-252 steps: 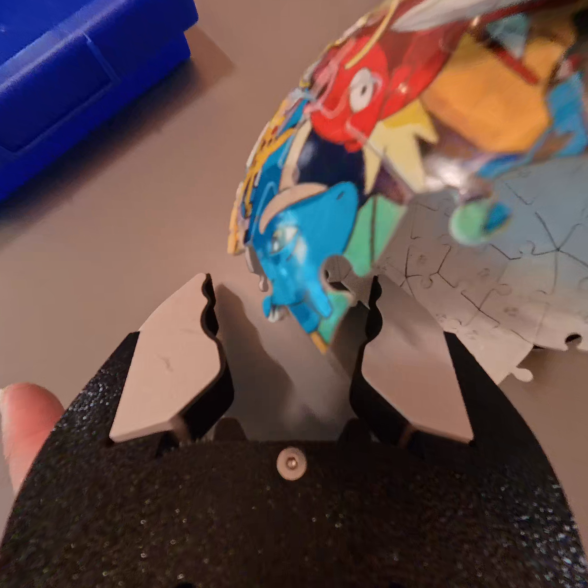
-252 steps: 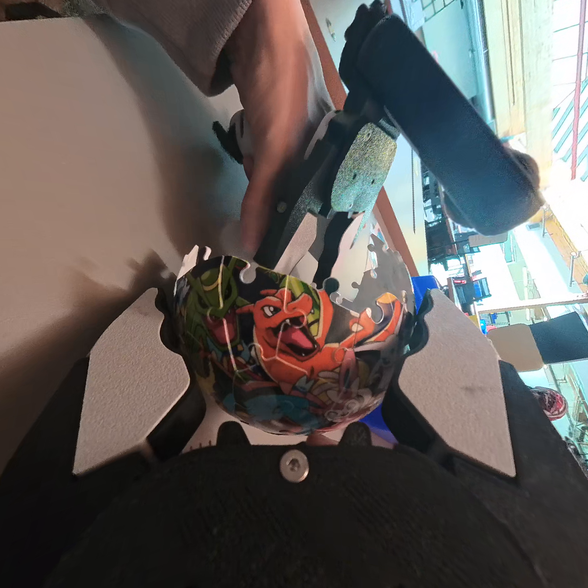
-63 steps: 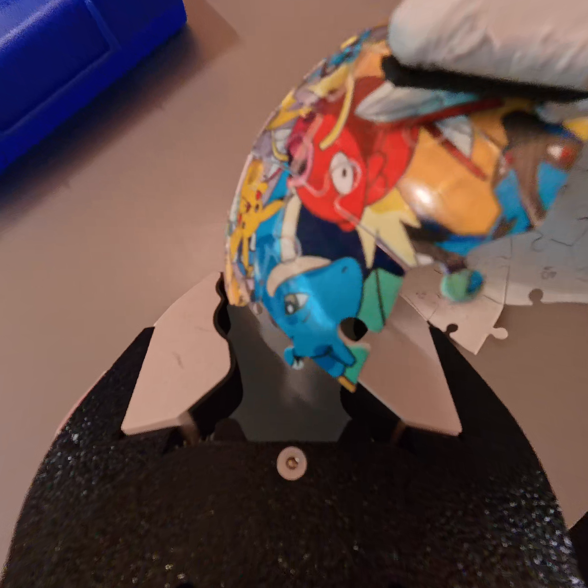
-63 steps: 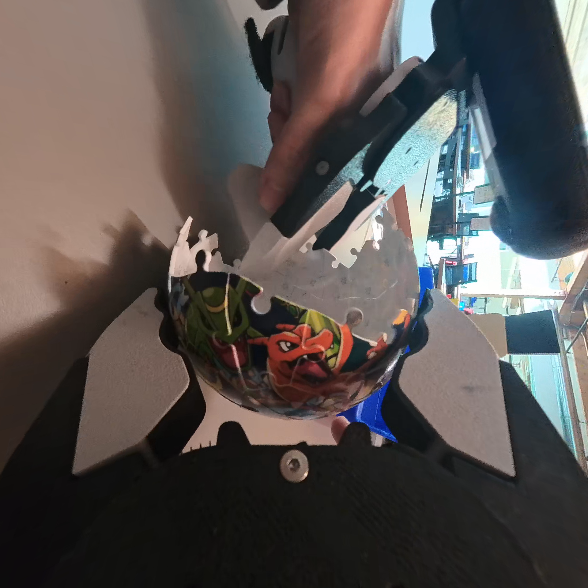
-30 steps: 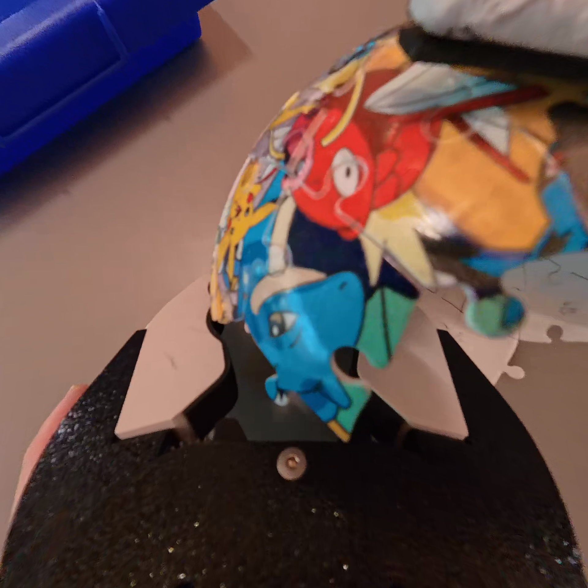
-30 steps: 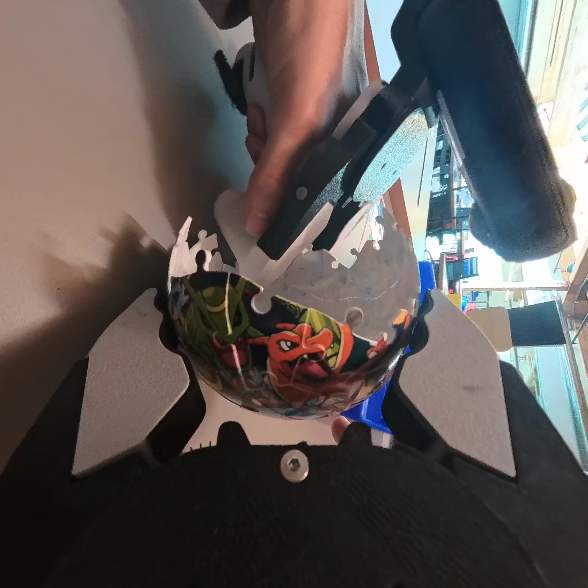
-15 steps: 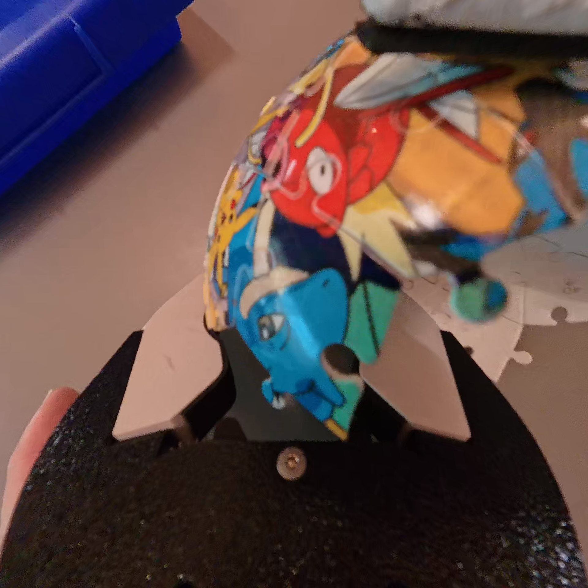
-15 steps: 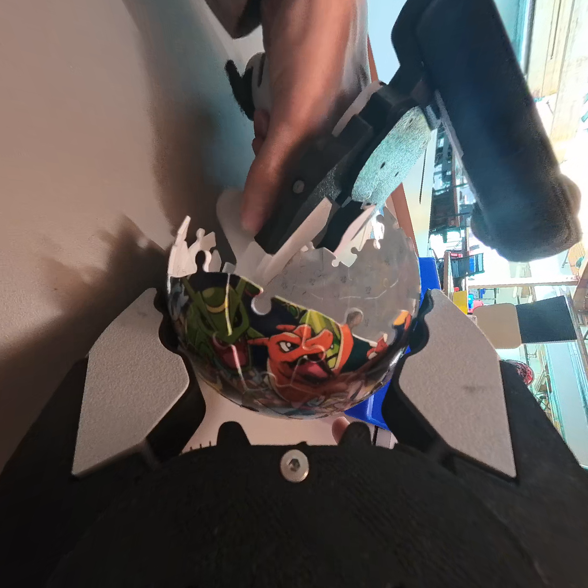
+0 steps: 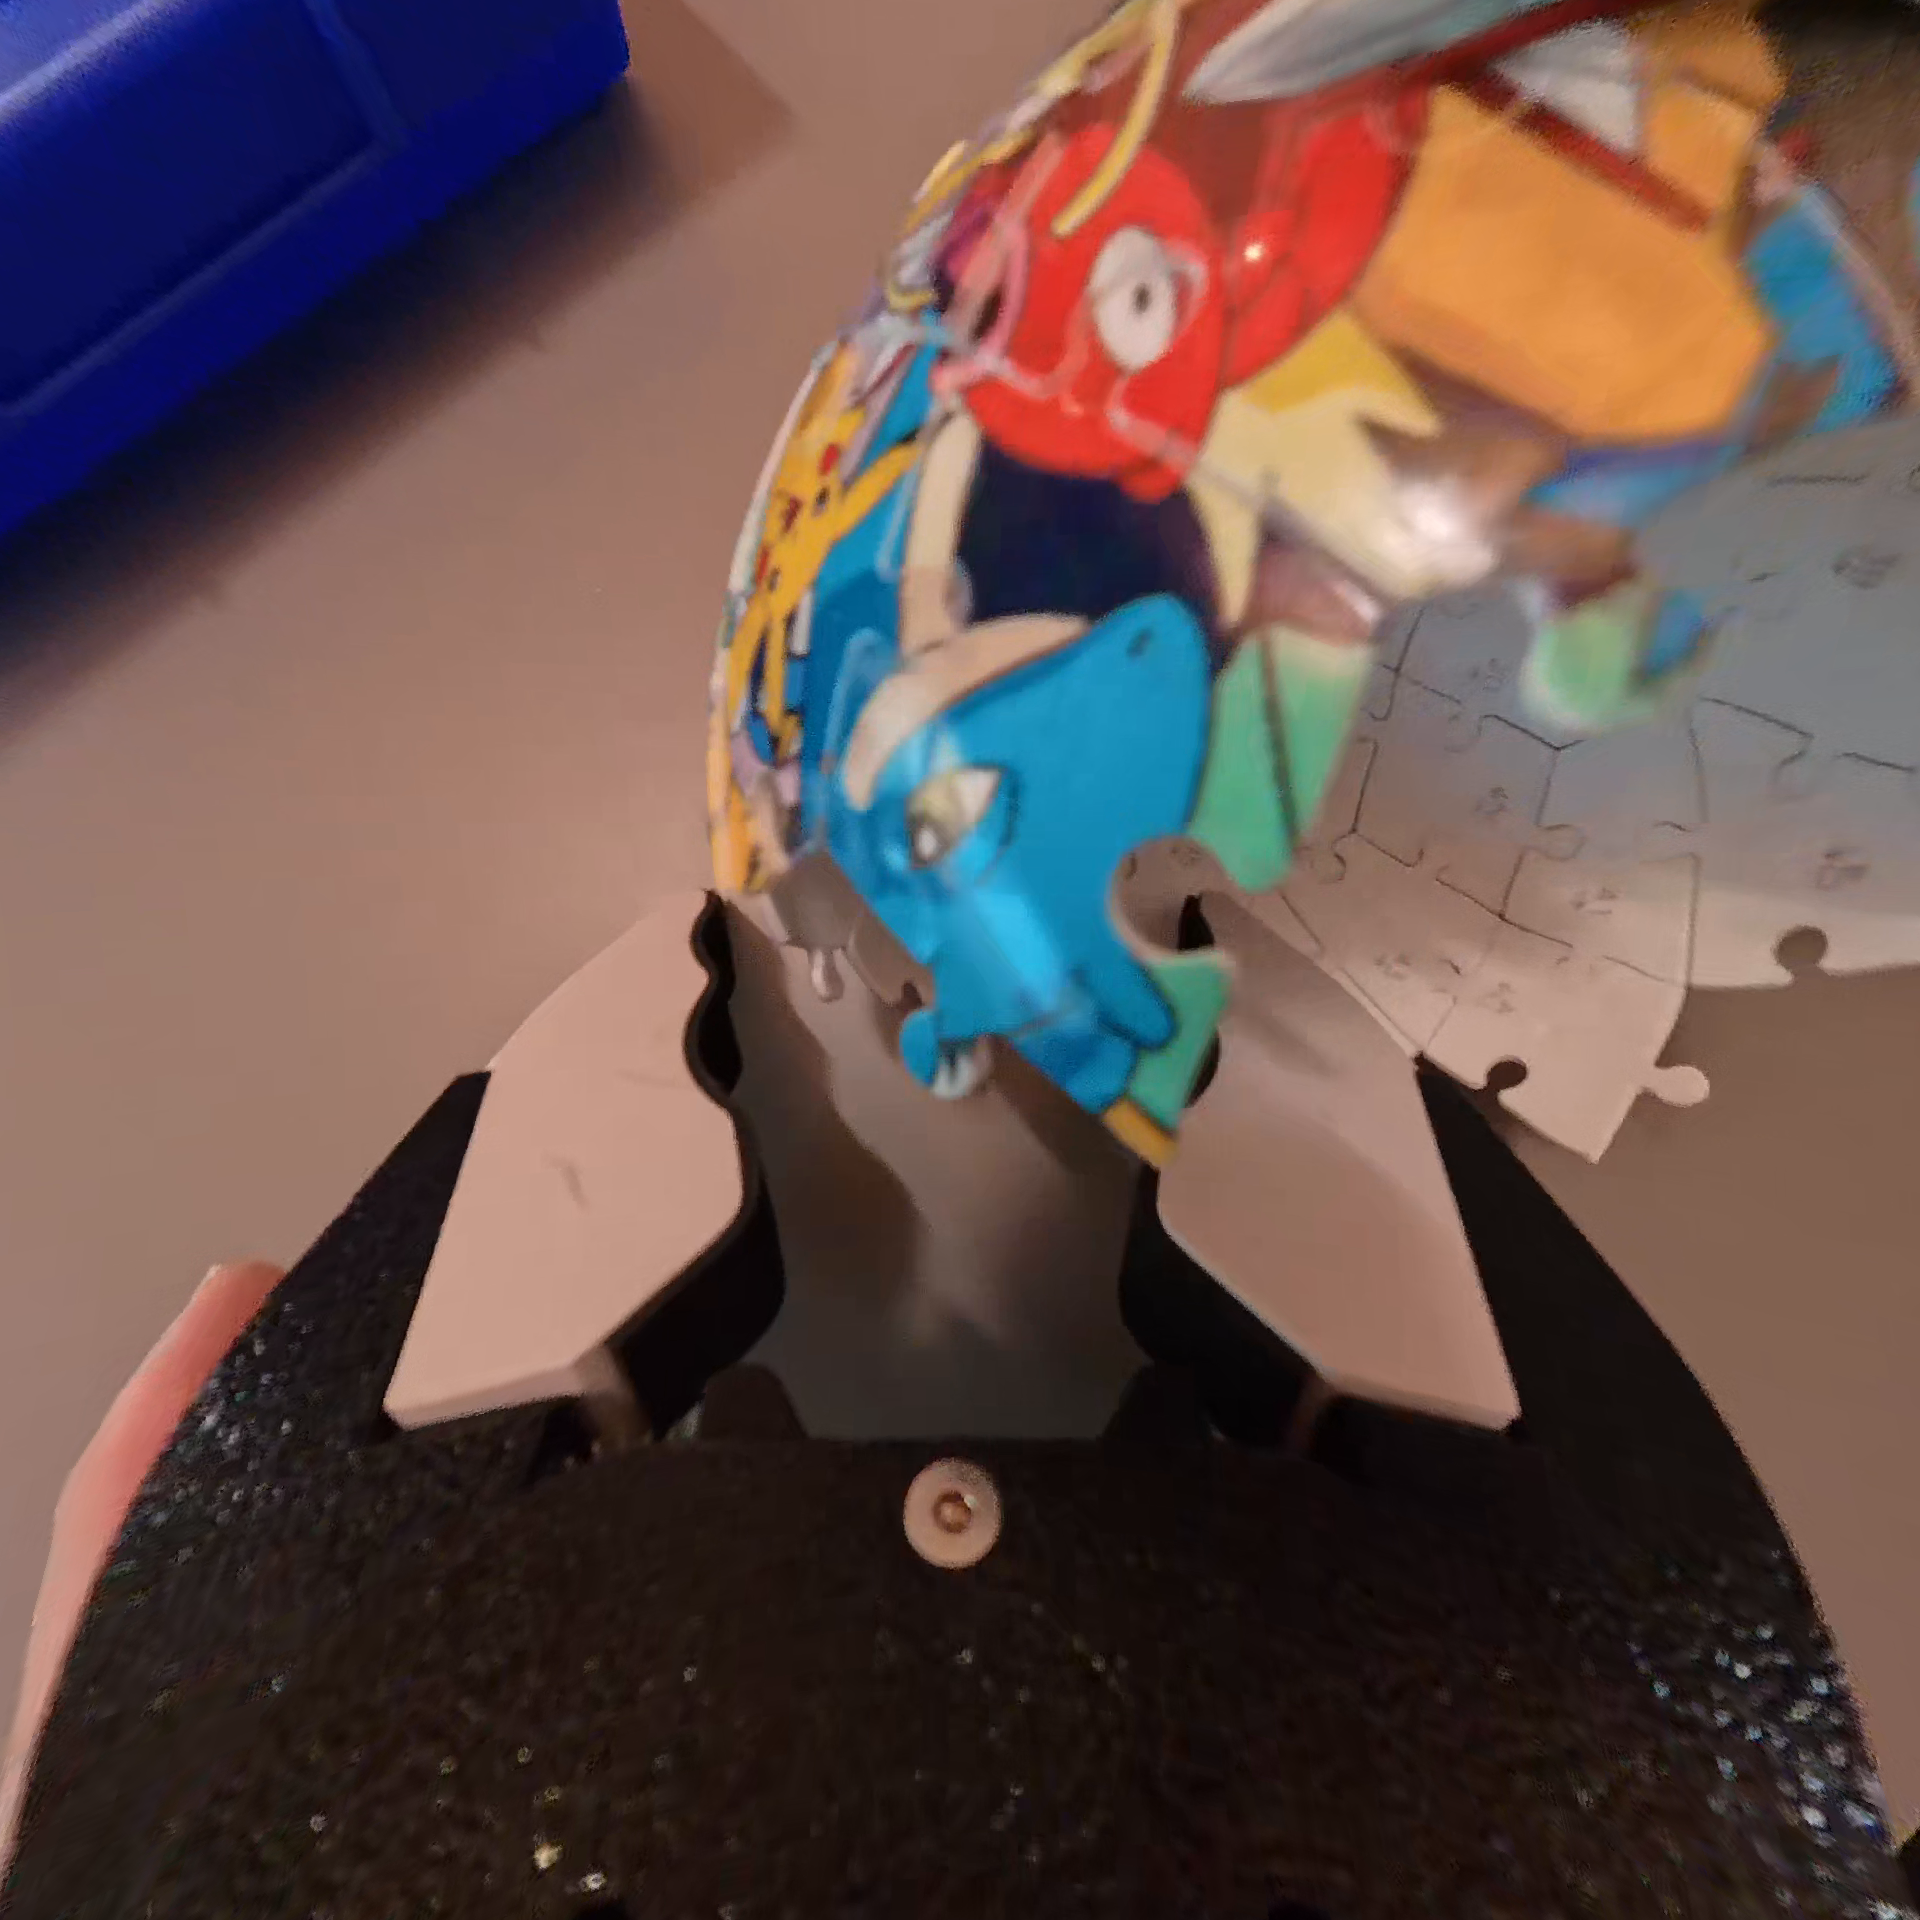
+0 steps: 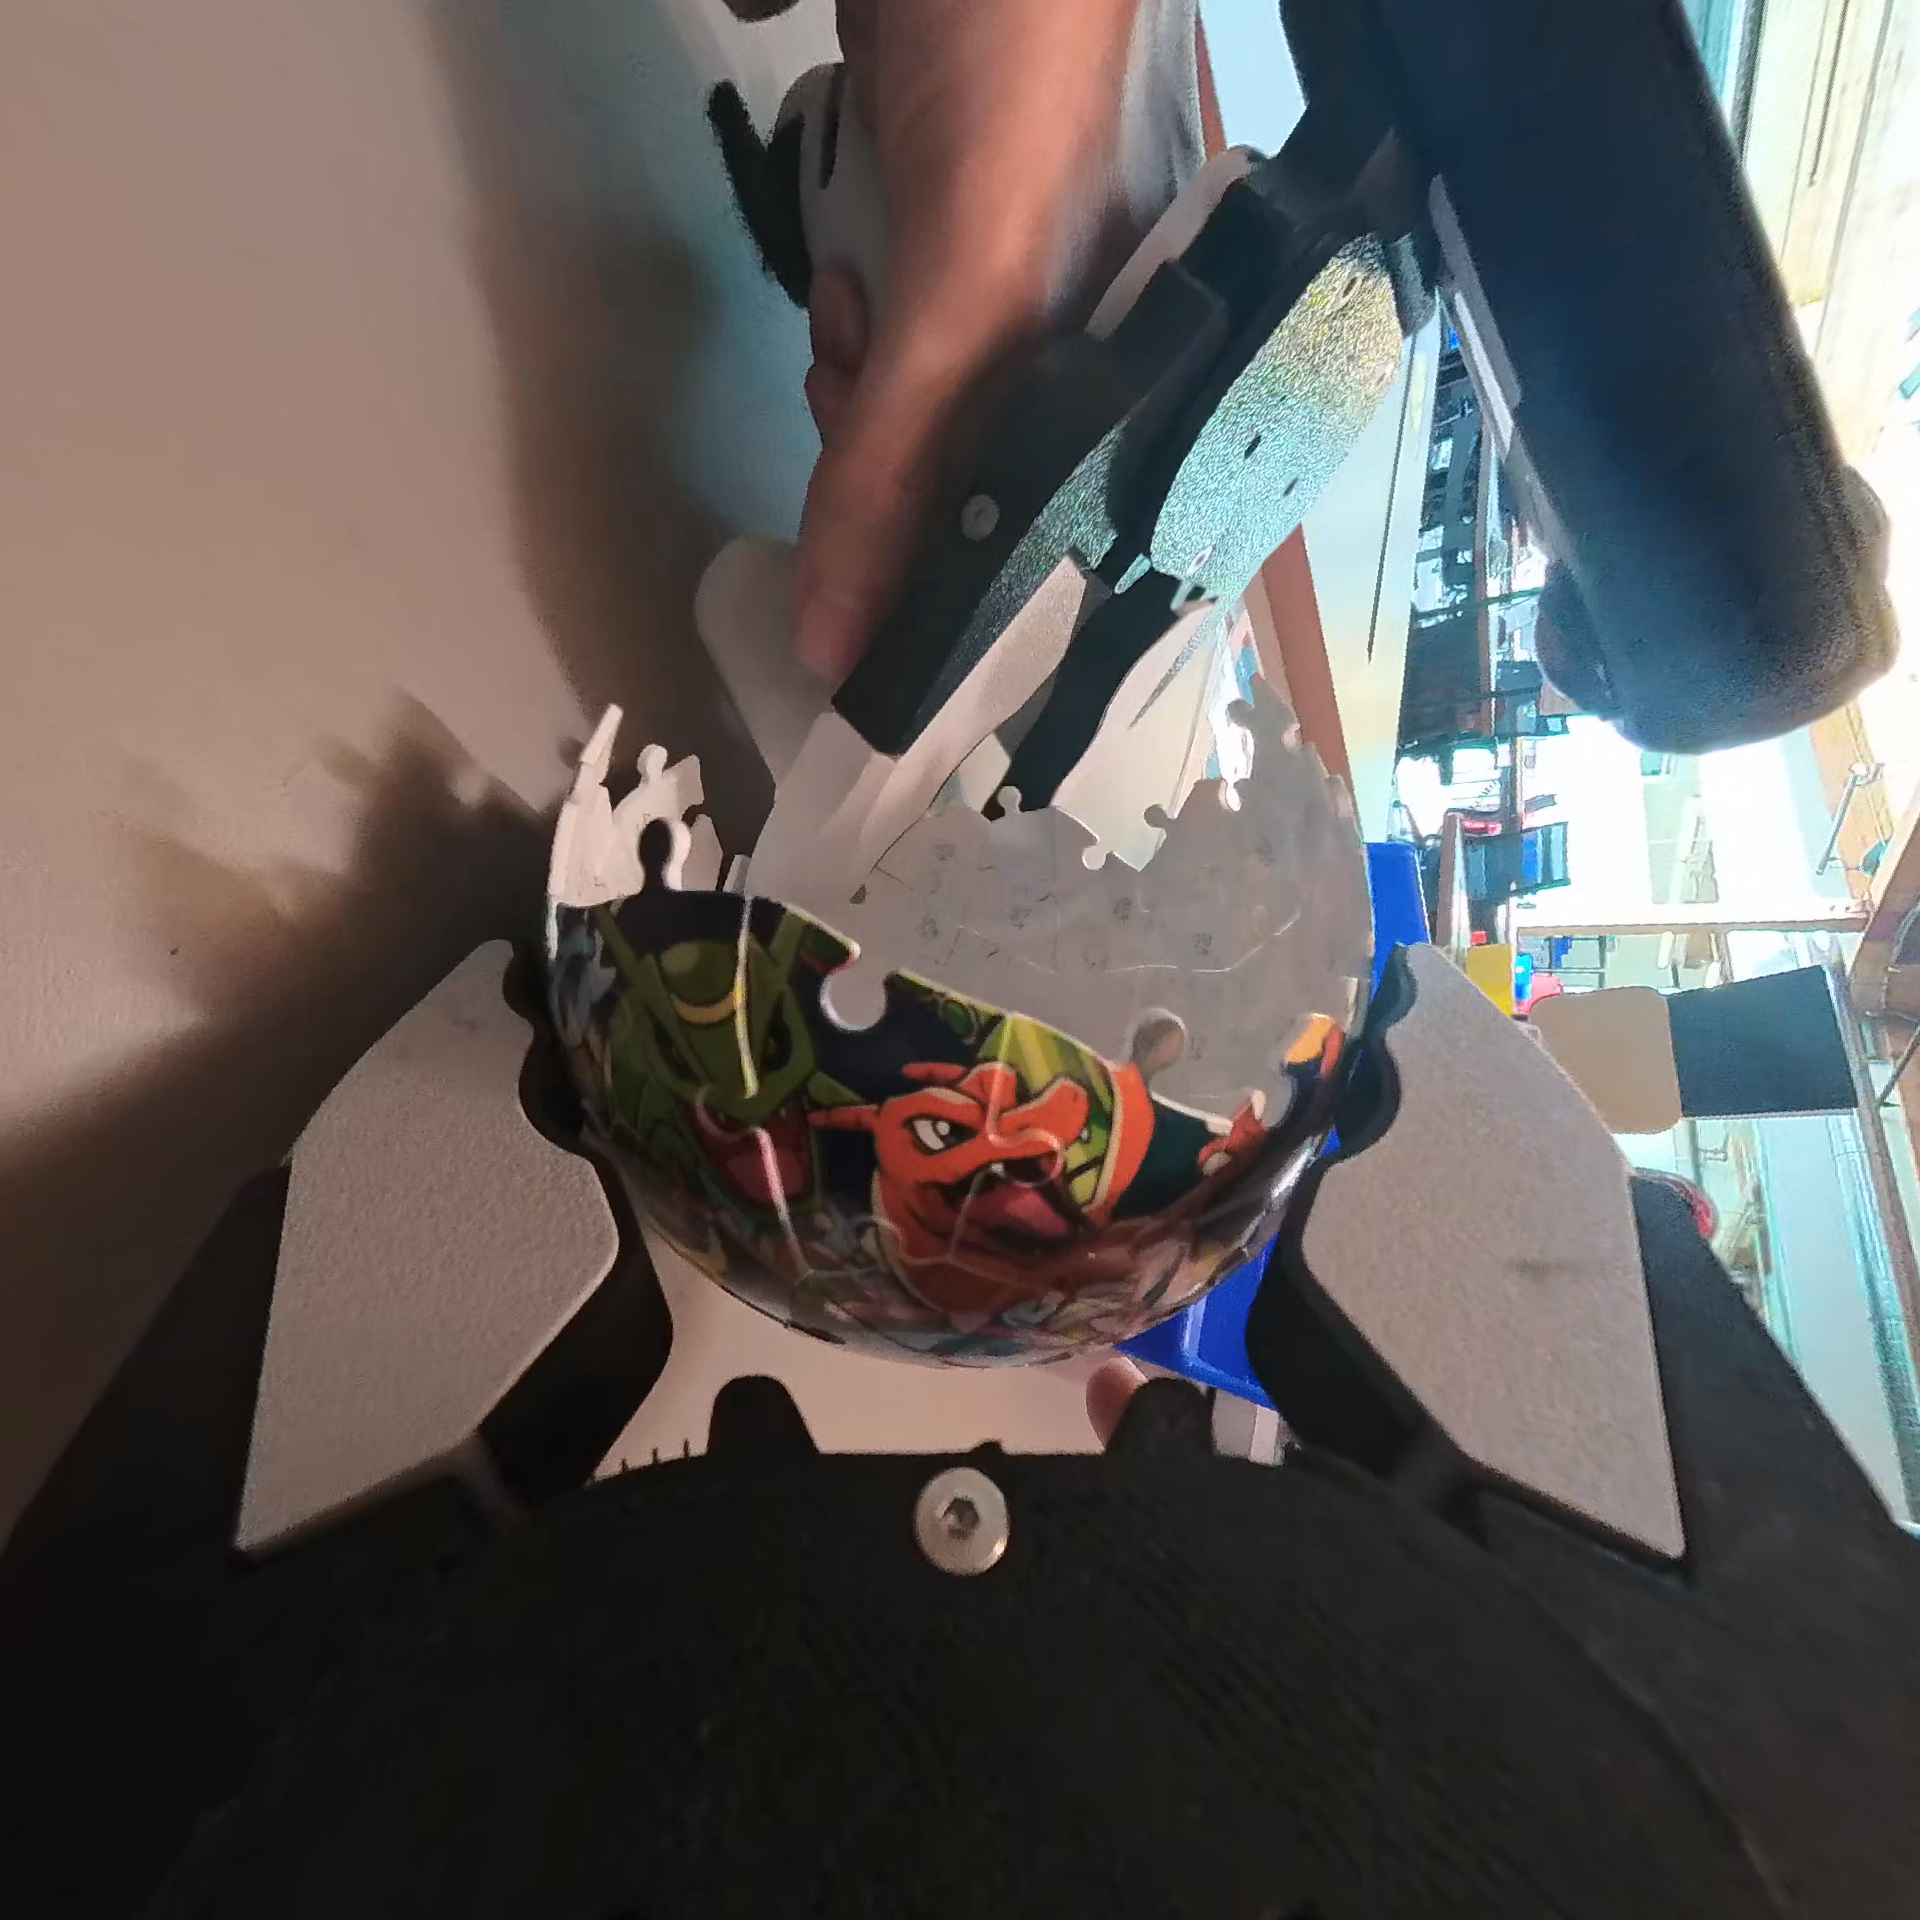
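Observation:
A half-built hollow puzzle ball (image 10: 935,1143), colourful cartoon print outside and grey inside, sits across my right gripper (image 10: 956,977), which is shut on its two sides. In the left wrist view the ball (image 9: 1143,416) hangs above the table with its jagged rim towards me. My left gripper (image 9: 956,914) is open. A blue rim piece (image 9: 1018,914) pokes between its fingertips and the right finger (image 9: 1320,1143) lies under the shell's edge. In the right wrist view the left gripper (image 10: 987,790) reaches over the ball's far rim, held by a hand (image 10: 935,312).
A blue plastic bin (image 9: 208,208) stands at the far left on the brown table (image 9: 364,727). The right wrist view is turned sideways; the table (image 10: 260,416) fills its left and a bright room with blue bins (image 10: 1392,894) shows at right.
The ball's rim sat deeper between my left fingers half a second ago; now only its tip reaches the fingertips. The right gripper's hold on the ball is unchanged.

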